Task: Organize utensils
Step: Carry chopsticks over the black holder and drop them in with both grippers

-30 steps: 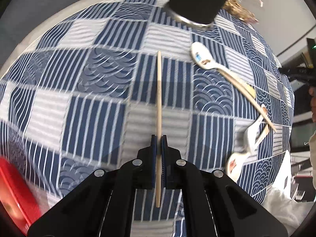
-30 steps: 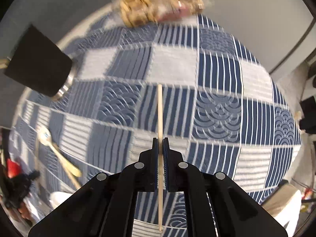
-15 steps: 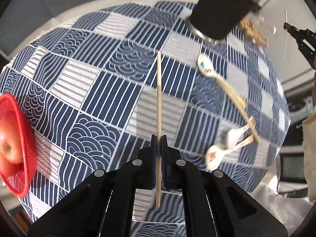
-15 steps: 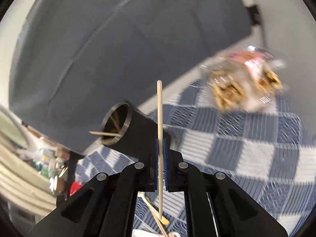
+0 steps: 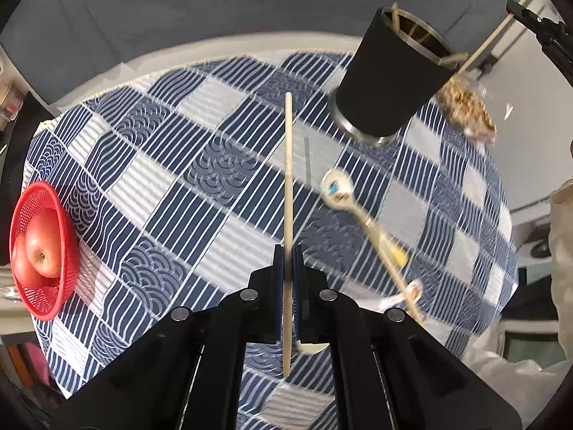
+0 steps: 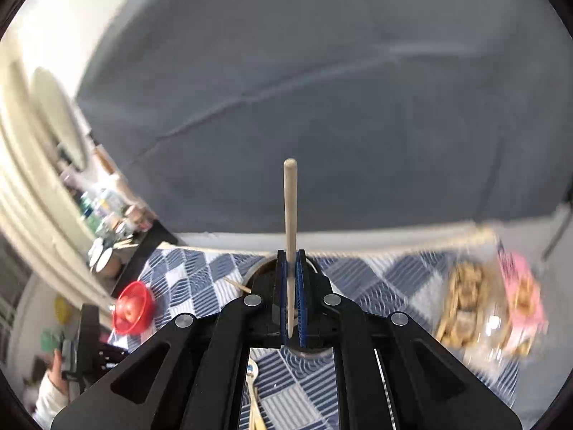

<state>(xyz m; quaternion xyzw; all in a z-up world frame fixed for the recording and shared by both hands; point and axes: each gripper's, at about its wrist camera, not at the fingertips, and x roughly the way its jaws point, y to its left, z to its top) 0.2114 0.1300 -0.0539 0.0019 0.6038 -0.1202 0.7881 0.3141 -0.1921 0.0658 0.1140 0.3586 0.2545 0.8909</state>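
My left gripper (image 5: pixel 287 261) is shut on a wooden chopstick (image 5: pixel 287 186) and holds it above the blue patterned tablecloth (image 5: pixel 172 179). A black cup (image 5: pixel 390 79) with chopsticks in it stands at the far right. My right gripper (image 6: pixel 290 268) is shut on another chopstick (image 6: pixel 289 215) that points upward, right above the cup, whose rim (image 6: pixel 259 273) peeks out behind the fingers. The right gripper also shows in the left wrist view (image 5: pixel 537 25) with its chopstick slanting down to the cup's rim. A white spoon (image 5: pixel 338 188) and a chopstick (image 5: pixel 394 268) lie on the cloth.
A red basket (image 5: pixel 39 251) with apples sits at the table's left edge; it also shows in the right wrist view (image 6: pixel 132 308). A bag of snacks (image 6: pixel 483 304) lies at the right. A dark sofa (image 6: pixel 322 89) stands behind the table.
My right gripper has tilted its chopstick upright and moved over the black cup. My left gripper has drawn back and risen, so more of the table and the basket show.
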